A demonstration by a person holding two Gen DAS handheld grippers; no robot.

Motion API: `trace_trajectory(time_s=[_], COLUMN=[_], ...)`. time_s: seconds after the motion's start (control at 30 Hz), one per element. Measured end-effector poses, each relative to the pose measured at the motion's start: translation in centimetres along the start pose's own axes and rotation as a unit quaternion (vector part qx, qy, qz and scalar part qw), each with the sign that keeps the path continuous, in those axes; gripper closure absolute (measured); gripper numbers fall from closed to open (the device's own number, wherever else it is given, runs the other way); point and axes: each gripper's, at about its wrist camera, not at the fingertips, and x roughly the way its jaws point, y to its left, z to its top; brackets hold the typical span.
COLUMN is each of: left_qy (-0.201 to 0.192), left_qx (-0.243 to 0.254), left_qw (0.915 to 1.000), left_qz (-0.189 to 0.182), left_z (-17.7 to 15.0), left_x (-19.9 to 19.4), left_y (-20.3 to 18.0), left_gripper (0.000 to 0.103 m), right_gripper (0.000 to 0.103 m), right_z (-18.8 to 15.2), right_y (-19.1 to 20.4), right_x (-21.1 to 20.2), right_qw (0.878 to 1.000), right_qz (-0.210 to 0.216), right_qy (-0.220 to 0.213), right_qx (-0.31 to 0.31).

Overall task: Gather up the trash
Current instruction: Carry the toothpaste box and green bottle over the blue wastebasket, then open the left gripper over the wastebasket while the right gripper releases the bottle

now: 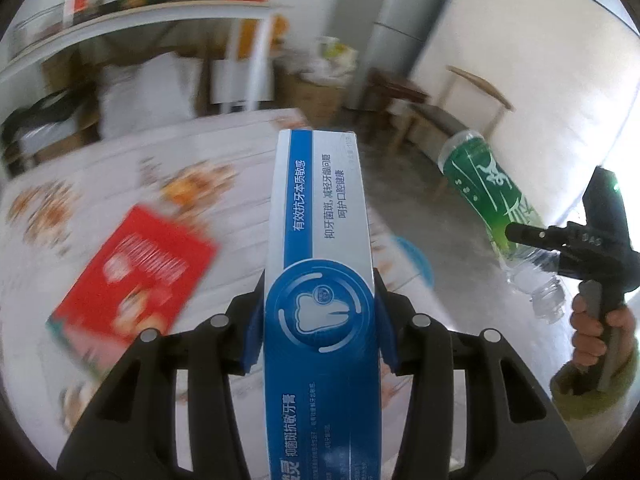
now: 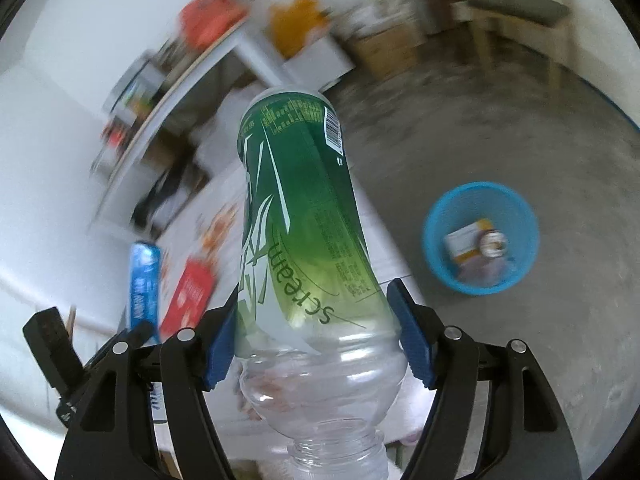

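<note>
The left gripper (image 1: 320, 320) is pinching a long blue-and-white toothpaste box (image 1: 320, 216) across its narrow sides, blue pads (image 1: 256, 332) pressing on both faces, the box sticking straight out ahead above the patterned tablecloth (image 1: 100, 184). It is looking like a light, stiff carton that would crush if squeezed harder, and the grip near one end is leaving a long lever, so it may be wagging as it travels. Over on the other side, the right gripper (image 2: 316, 340) is clamping a clear plastic bottle (image 2: 304, 216) with a green label, jaws standing wide around its lower body, the open neck pointing back toward the camera and no cap showing. The bottle is appearing empty, so it is light, springy and a bit slick; the hold just where the label ends and the ribbed clear part begins is looking like a sensible spot, since the ridges are giving the pads something to bite. Further out, a red packet (image 1: 136, 280) is lying flat on the tablecloth, probably the next pick. Beyond the table edge, on the grey floor, a blue bin (image 2: 440, 216) is standing open with a small box and other scraps already inside, well apart from the bottle.
</note>
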Motion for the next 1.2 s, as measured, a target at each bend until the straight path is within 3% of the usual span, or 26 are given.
trace_trajectory(time_s=[0.2,0.33,0.4,0.63,0.73,0.77,0.8,0.9,1.0,1.2], left_qy=[0.059,0.125,0.154,0.211,0.214,0.214,0.212,0.196,0.197,0.164], left_qx=[0.029,0.014,0.005,0.067,0.102,0.109,0.114,0.12,0.104,0.093], left_qw=[0.9949,0.9839,0.9789,0.9731,0.9708,0.9702,0.9703,0.9732,0.9748,0.9818], left_qz=[-0.077,-0.127,-0.133,-0.065,-0.037,-0.031,-0.02,0.0,-0.005,-0.024], left_z=[3.9,5.9,6.8,9.4,9.9,10.0,10.1,10.6,11.1,12.3], left_x=[6.3,12.3,15.5,27.2,31.3,32.2,33.4,34.8,34.6,29.6], left_y=[-6.3,-10.2,-11.8,-18.6,-20.7,-21.0,-21.4,-21.1,-19.7,-17.2], left_gripper=[0.059,0.059,0.059,0.059,0.056,0.051,0.037,0.034,0.034,0.034], right_gripper=[0.035,0.035,0.035,0.035,0.035,0.035,0.035,0.035,0.035,0.035], right_z=[0.0,-0.3,-0.3,-0.5,-0.6,-0.7,-0.7,-0.2,0.2,0.8], right_y=[-9.1,-14.1,-15.8,-20.9,-22.4,-22.7,-23.1,-24.3,-25.4,-25.8], right_x=[-1.0,0.9,2.3,5.7,6.8,7.0,7.4,8.6,10.4,13.8], right_qw=[0.993,0.985,0.981,0.966,0.962,0.961,0.96,0.956,0.953,0.955], right_qz=[-0.011,-0.01,-0.008,0.001,-0.001,-0.001,-0.003,-0.004,-0.005,-0.017], right_qy=[-0.017,-0.001,0.007,0.022,0.029,0.03,0.032,0.038,0.044,0.06], right_qx=[0.115,0.172,0.195,0.257,0.273,0.276,0.279,0.29,0.299,0.29])
